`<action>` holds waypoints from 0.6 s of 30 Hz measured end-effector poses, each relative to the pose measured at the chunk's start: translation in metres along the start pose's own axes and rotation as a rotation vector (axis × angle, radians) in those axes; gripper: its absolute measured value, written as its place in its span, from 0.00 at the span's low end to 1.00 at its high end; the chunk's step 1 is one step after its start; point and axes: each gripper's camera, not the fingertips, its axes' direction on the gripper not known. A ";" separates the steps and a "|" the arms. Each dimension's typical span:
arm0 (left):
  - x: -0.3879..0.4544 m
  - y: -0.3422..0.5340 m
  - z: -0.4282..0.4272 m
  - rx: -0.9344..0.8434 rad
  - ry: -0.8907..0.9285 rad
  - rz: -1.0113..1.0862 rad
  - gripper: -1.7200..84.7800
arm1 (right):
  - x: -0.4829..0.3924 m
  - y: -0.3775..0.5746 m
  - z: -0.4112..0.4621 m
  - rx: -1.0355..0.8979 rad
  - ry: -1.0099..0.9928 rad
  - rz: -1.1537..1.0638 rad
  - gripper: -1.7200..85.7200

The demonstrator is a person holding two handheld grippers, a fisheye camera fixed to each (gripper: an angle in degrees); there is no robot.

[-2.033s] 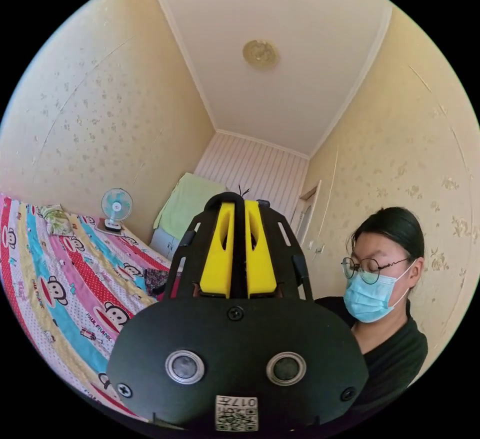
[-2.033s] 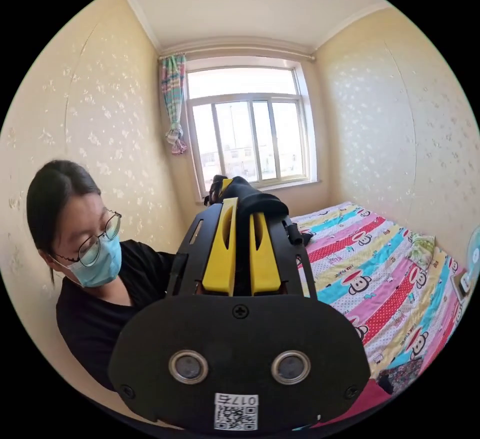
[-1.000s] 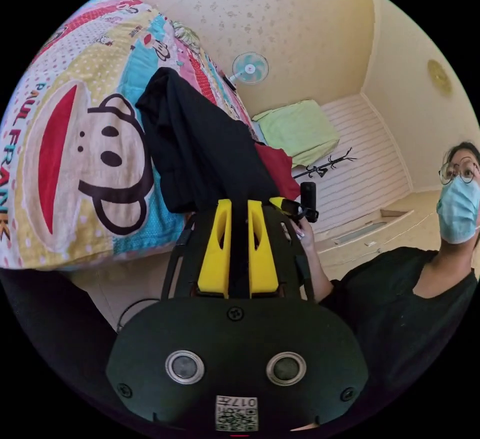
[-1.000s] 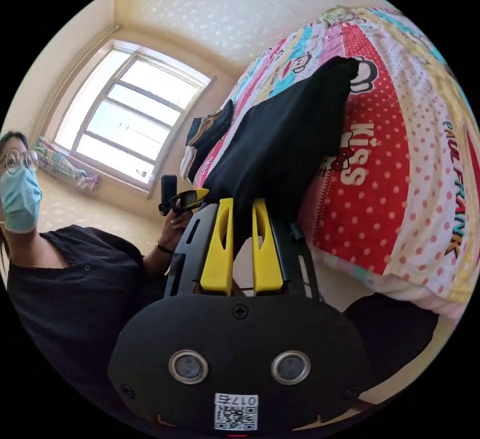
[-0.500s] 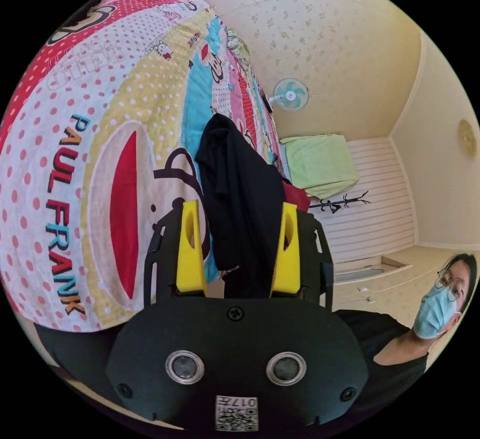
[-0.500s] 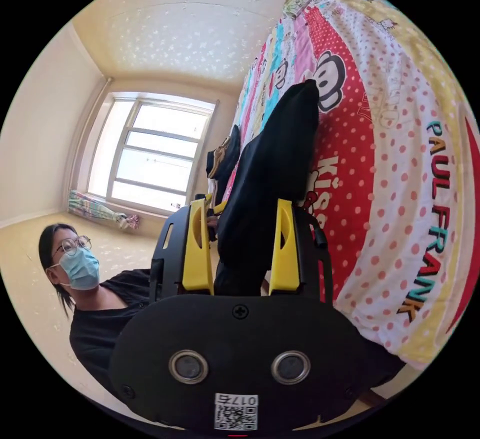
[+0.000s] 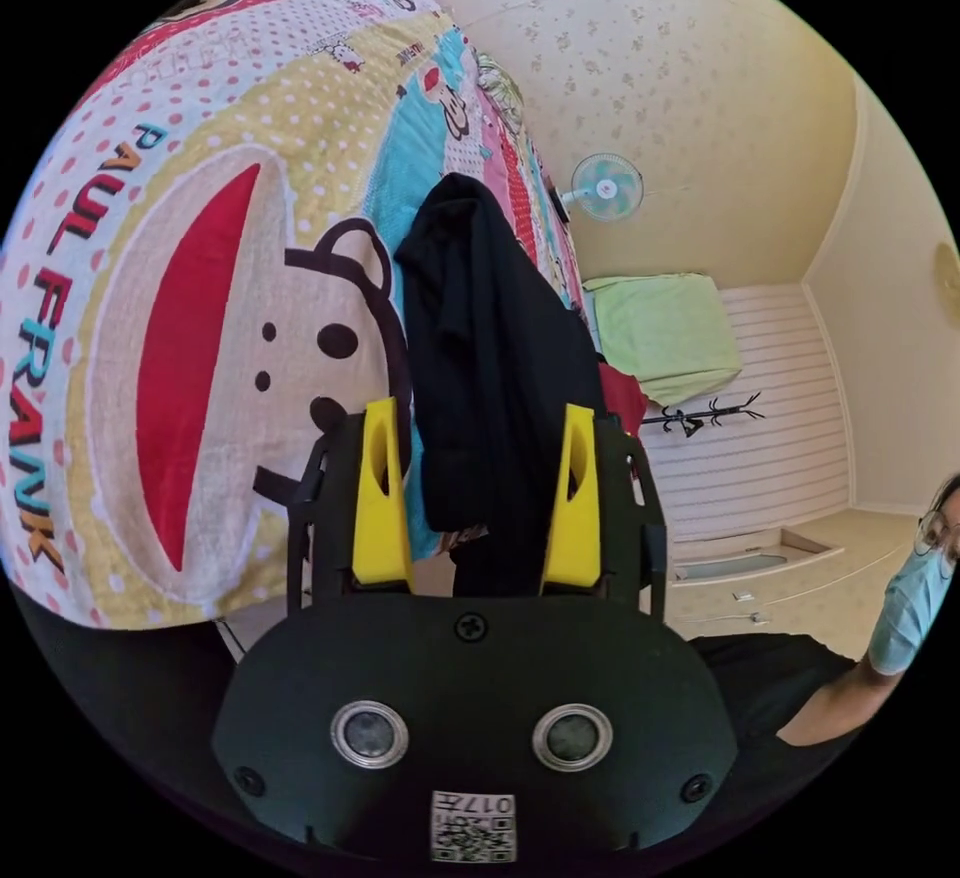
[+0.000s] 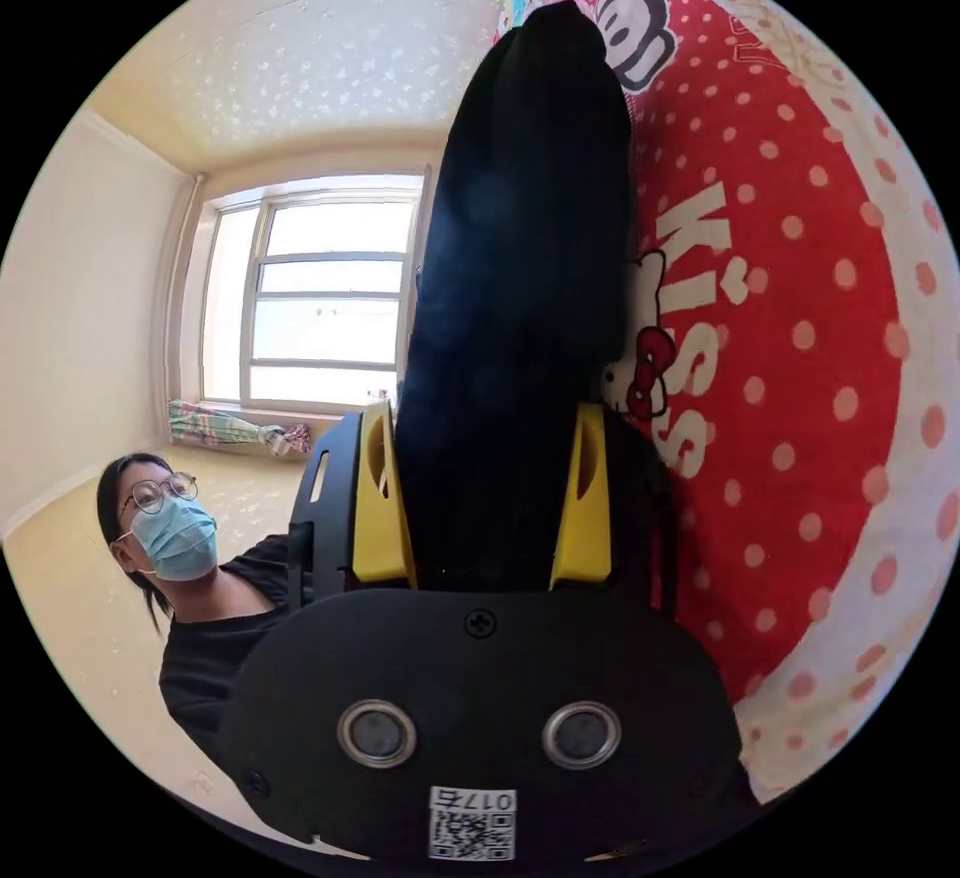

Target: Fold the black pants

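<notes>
Right claw (image 8: 480,463) spread wide, black pants (image 8: 525,268) between its jaws, draped on patterned bedspread (image 8: 800,318)

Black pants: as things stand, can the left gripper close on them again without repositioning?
Probably yes. The left gripper is open, and the black pants lie on the bedspread running between its jaws with nothing else in the way.

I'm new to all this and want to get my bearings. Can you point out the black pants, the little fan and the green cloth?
black pants (image 7: 480,358), left gripper view, on the bunched fabric lying on the bedspread.
fan (image 7: 606,187), left gripper view, on its round head.
green cloth (image 7: 665,333), left gripper view, on its flat middle.
</notes>
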 end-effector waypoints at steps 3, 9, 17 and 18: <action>-0.016 0.018 0.008 0.015 0.083 -0.075 0.22 | -0.004 0.003 0.007 -0.027 0.033 -0.006 0.22; -0.023 0.061 -0.001 0.032 0.176 -0.149 0.14 | -0.048 0.048 0.020 -0.073 0.210 -0.081 0.17; 0.086 0.102 0.002 -0.165 0.167 0.135 0.14 | -0.157 0.130 -0.004 -0.014 0.375 -0.333 0.12; 0.096 0.102 0.003 -0.162 0.163 0.160 0.14 | -0.171 0.137 -0.014 0.013 0.378 -0.362 0.12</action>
